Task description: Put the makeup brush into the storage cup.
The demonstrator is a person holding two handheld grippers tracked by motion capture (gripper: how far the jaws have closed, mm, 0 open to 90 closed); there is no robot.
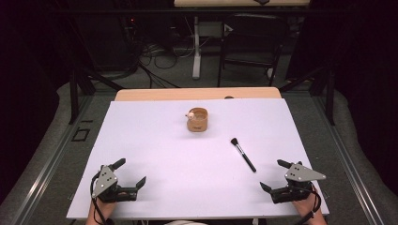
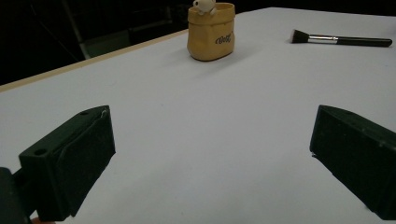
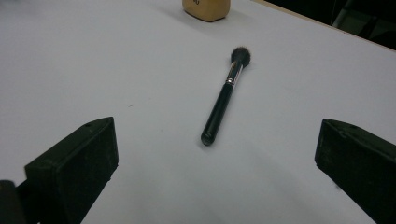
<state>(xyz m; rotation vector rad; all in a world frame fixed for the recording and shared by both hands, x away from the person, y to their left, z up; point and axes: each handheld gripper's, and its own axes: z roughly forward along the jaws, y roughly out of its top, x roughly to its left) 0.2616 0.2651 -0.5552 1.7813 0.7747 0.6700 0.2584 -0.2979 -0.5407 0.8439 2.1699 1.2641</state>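
Note:
A black makeup brush (image 1: 243, 154) lies flat on the white table sheet (image 1: 164, 154), right of centre, bristles toward the far side. In the right gripper view the brush (image 3: 224, 98) lies ahead between the wide jaws, handle end nearest. A small tan pouch-shaped holder (image 1: 197, 120) with a white figure on its rim stands farther back near the centre; the holder (image 2: 210, 31) and the brush (image 2: 341, 40) appear far ahead in the left gripper view. My left gripper (image 1: 132, 174) rests open near the front left corner. My right gripper (image 1: 272, 175) rests open near the front right, just short of the brush's handle.
The white sheet covers a wooden table whose far edge (image 1: 197, 93) shows behind it. Beyond stand a dark chair (image 1: 253, 42), a table leg (image 1: 196, 51) and floor cables. Metal frame rails (image 1: 47, 159) run along both sides.

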